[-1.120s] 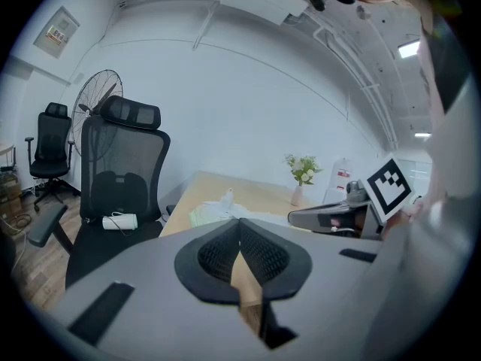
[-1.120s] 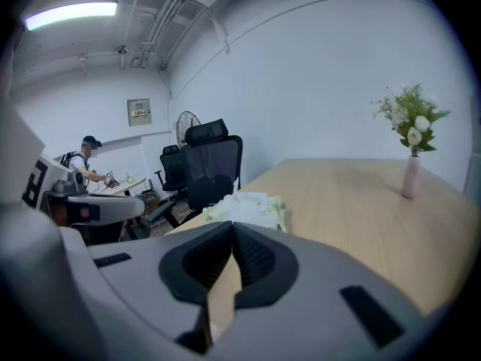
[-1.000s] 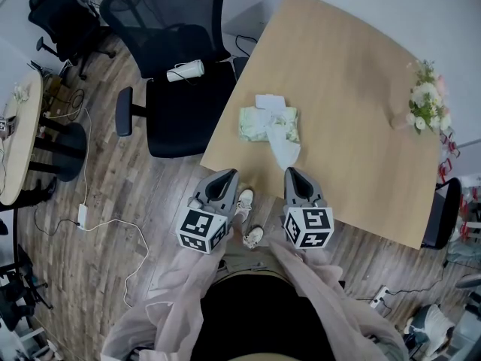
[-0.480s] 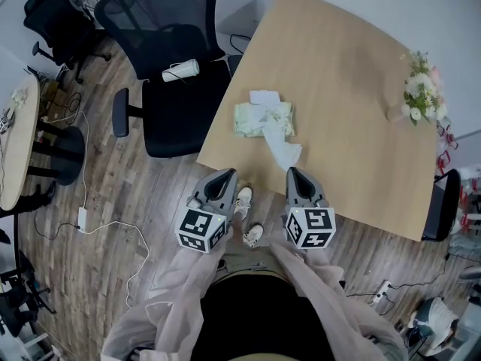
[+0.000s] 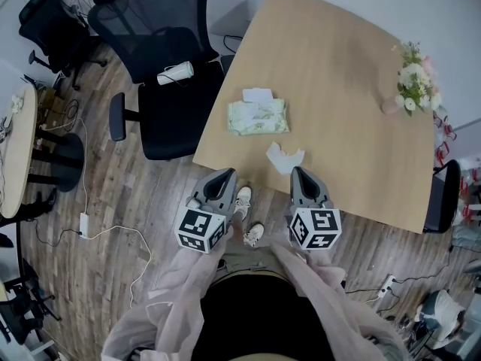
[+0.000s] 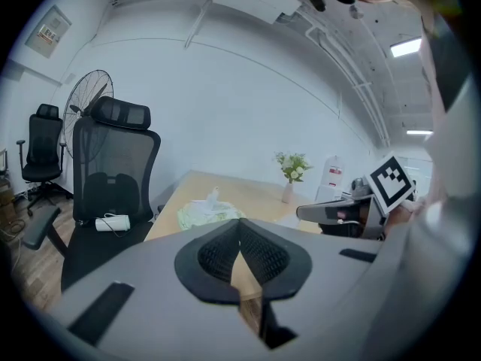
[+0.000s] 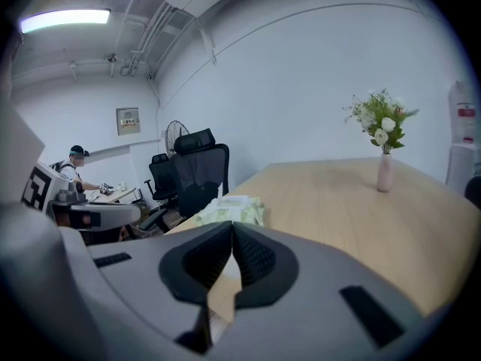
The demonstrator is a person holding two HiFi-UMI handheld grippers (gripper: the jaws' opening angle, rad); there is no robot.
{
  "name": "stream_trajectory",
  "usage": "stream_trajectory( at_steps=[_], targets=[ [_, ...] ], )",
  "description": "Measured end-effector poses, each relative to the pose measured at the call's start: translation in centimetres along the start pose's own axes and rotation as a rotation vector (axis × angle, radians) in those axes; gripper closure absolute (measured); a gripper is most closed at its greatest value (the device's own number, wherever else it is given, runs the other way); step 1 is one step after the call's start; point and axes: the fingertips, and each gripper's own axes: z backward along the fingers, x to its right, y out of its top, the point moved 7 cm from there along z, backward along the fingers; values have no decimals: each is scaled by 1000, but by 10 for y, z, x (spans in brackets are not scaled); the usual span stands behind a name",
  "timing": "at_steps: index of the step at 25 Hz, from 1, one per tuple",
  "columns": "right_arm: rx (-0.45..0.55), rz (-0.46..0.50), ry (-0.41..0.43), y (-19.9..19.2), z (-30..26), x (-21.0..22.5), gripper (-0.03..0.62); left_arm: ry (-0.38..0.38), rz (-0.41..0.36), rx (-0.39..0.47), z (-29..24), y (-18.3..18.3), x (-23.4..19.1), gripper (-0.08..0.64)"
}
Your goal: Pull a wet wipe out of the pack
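A pale green wet-wipe pack (image 5: 258,116) lies near the front left corner of the wooden table (image 5: 353,74), its white flap (image 5: 258,95) folded open. A crumpled white wipe (image 5: 285,156) hangs free of the pack, at the tip of my right gripper (image 5: 297,171), which is shut on its near edge. The left gripper (image 5: 223,175) is shut and empty, hovering off the table's front edge, apart from the pack. In the left gripper view the pack (image 6: 207,213) lies beyond the closed jaws; the right gripper view shows the pack (image 7: 229,209) ahead.
A black office chair (image 5: 169,89) stands left of the table with a white rolled item (image 5: 175,72) on its seat. A vase of flowers (image 5: 412,89) stands at the table's far right. A cable (image 5: 113,228) lies on the wooden floor at left.
The wipe was stretched between pack and right gripper; now it has come free of the pack and hangs from the gripper, which drew back slightly. The left gripper stayed put.
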Motion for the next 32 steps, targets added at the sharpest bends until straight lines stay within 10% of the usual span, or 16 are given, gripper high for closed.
stream_trajectory(
  at_steps=[32],
  targets=[
    [116,2,-4,46,6,29,581,5,-69,85,-15,43,-5,551]
  ],
)
